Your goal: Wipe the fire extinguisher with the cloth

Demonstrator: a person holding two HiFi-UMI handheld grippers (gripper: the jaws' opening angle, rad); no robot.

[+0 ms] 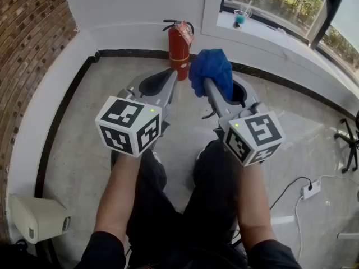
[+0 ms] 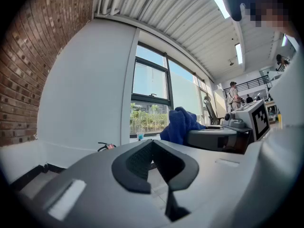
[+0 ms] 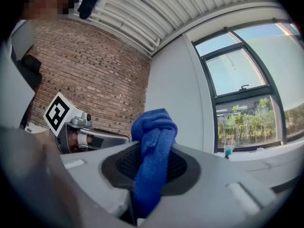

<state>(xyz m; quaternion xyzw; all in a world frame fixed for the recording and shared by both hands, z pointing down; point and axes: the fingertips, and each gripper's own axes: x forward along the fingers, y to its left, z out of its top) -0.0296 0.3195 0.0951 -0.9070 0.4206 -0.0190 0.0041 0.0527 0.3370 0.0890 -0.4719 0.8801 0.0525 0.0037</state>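
Observation:
A red fire extinguisher (image 1: 179,48) stands on the floor against the white wall, ahead of both grippers. Only its black handle (image 2: 105,146) peeks over the left gripper's body in the left gripper view. My right gripper (image 1: 208,84) is shut on a bunched blue cloth (image 1: 212,70), which sticks up between its jaws (image 3: 153,151) and hangs just right of the extinguisher. My left gripper (image 1: 173,74) is shut with nothing in it, its tip close to the extinguisher's lower left side. Both grippers point level toward the wall.
A brick wall (image 1: 28,43) runs along the left. A windowsill (image 1: 263,29) with a small cup of blue liquid (image 1: 240,17) lies behind the extinguisher. A white power strip (image 1: 311,189) with cable lies on the floor at right, a chair base (image 1: 349,144) beyond it. A white box (image 1: 36,218) sits low left.

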